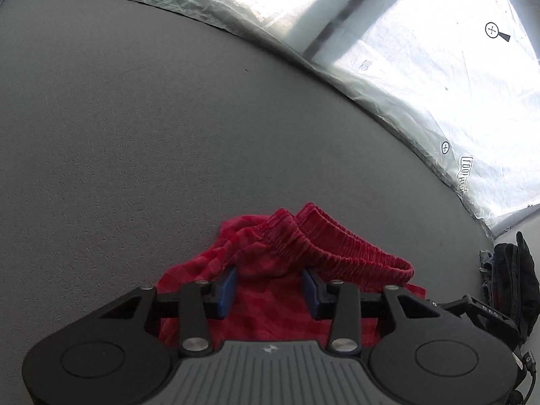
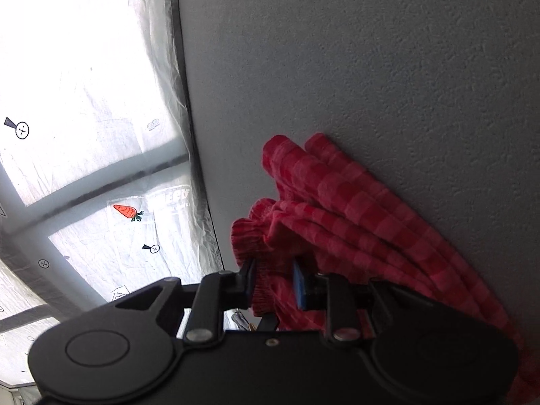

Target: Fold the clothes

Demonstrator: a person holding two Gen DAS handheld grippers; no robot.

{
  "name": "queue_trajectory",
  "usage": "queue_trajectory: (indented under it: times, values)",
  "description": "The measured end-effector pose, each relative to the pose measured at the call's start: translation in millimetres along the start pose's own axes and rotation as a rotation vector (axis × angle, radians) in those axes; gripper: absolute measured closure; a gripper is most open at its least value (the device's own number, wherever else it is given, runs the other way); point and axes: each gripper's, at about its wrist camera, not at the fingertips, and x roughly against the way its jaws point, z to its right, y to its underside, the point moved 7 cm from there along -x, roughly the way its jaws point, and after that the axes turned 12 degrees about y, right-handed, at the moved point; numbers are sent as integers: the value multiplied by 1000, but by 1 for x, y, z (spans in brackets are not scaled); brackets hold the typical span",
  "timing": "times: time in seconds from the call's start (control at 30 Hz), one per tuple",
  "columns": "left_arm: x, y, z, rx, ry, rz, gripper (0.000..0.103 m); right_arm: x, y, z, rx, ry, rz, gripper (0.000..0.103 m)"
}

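Nearest, the left gripper [image 1: 270, 290] is seen with its blue pads [image 1: 226, 292] standing apart over a red checked garment [image 1: 270, 263]; the cloth lies between and beneath them, and no pinch on it is shown. The right gripper [image 2: 271, 283] is set narrower, and the gathered elastic waistband [image 2: 248, 236] is bunched between its pads, which appear to touch it on both sides. The garment is heaped in loose folds on a grey textured surface [image 1: 135, 135]. Beyond the surface's edge, a crinkled translucent sheet [image 1: 438, 67] with printed marks and a carrot picture [image 2: 127, 212] is lit brightly. A dark bundle [image 1: 513, 276] lies at the far right.
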Motion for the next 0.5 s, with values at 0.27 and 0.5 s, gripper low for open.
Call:
queue_trajectory:
  times: [0.27, 0.5]
  values:
    - [37, -13, -3, -107, -116, 90, 47, 30, 6, -32, 493, 287, 244, 71]
    - [49, 8, -22, -113, -171, 47, 31, 34, 27, -26, 803, 489, 345, 63]
